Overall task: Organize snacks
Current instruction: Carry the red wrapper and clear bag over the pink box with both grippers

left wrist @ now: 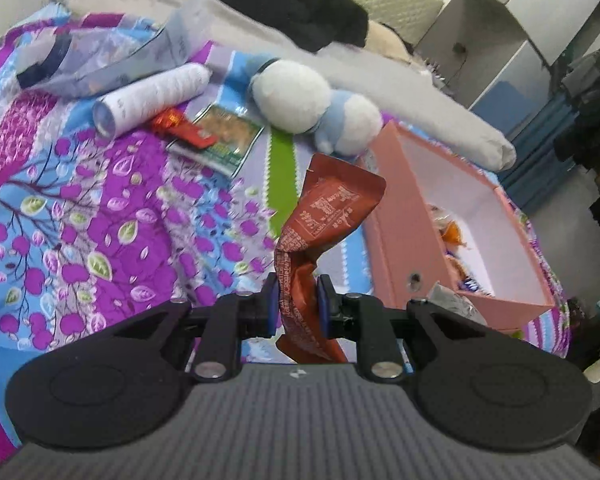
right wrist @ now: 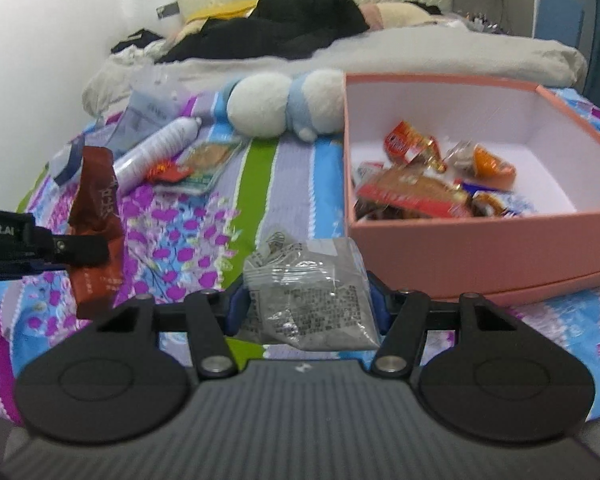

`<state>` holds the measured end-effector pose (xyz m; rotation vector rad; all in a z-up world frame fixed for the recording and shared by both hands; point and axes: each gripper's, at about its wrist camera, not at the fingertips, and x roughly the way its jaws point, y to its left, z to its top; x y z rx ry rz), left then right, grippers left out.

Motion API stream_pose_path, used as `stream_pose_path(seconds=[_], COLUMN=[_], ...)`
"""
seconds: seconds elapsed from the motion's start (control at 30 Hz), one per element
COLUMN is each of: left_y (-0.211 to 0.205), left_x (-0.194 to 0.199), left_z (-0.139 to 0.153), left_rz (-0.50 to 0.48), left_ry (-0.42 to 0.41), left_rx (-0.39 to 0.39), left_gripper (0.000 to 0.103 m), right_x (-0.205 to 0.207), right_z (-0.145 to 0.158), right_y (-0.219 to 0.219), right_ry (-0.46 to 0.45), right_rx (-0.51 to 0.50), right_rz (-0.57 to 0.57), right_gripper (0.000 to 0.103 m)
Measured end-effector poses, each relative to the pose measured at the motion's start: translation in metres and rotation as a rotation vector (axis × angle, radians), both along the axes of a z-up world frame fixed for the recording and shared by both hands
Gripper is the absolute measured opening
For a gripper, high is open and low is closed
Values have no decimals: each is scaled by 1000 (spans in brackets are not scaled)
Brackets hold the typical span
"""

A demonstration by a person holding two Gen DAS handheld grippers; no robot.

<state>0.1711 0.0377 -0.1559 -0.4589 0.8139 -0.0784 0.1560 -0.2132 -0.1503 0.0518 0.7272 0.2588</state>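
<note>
Ahead and to the right of both tongs stands the pink box [right wrist: 480, 240] with snacks inside, on the flowered bedcover [left wrist: 100, 240]. Closer, the right gripper [right wrist: 308, 304] pinches a grey packet [right wrist: 312, 300] between its pads, just before the box. Left of it, the left gripper [left wrist: 296, 304] clamps a brown-red packet [left wrist: 324, 220], lifted above the bedcover.

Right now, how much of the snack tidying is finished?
Partly done: the pink box already holds several snacks. In hand: the left gripper grips a brown packet, the right gripper a grey packet. Left: a red packet and green packet on the bedspread.
</note>
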Motion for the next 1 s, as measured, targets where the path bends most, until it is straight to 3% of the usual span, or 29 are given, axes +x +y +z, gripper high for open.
stream_pose_path(seconds=[0.5, 1.0], left_y=[-28, -86], left_x=[-7, 2], left_z=[56, 79], left_rz=[-67, -203], left_ry=[-106, -153], left_rx=[9, 0], left_gripper=[22, 22], right_x=[-25, -40], right_z=[63, 71], right_y=[-31, -73], right_ry=[-109, -115], right_rx=[18, 6], right_rz=[-39, -140], right_gripper=[61, 61])
